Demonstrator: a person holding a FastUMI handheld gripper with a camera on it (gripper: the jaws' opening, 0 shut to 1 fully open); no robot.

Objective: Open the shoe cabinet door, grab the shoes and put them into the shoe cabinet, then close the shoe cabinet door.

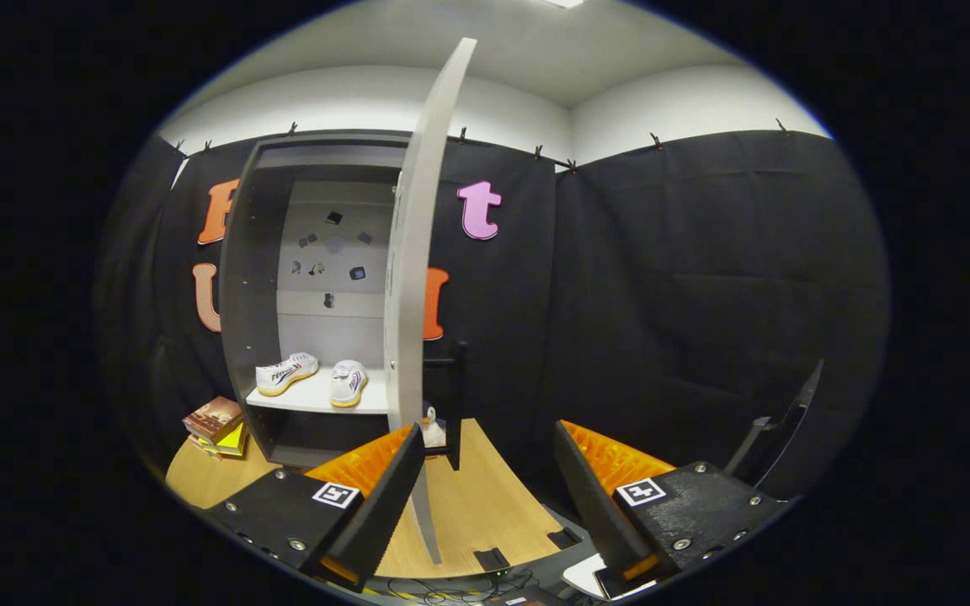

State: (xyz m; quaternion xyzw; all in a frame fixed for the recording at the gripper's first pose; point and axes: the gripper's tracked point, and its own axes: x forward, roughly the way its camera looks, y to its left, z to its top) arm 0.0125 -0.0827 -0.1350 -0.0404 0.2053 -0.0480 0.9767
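While the cabinet door point(418, 252) stands open edge-on, we see two shoes point(310, 377) on the shelf point(317, 397), toes diverging; the gripper point(485, 497) gapes wide, holding nothing.

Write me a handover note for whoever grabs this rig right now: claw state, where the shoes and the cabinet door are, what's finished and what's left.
Claw: open, holding nothing; the door's edge stands between its fingers, nearer the left one, apparently not gripped.
Shoes: both white shoes sit side by side on the lower shelf inside the shoe cabinet.
Door: swung wide open, edge-on to the camera, with a dark handle on its right face.
Done: door opened, shoes put in.
Left: push the door shut.
Also there: a stack of books on the wooden floor left of the cabinet.
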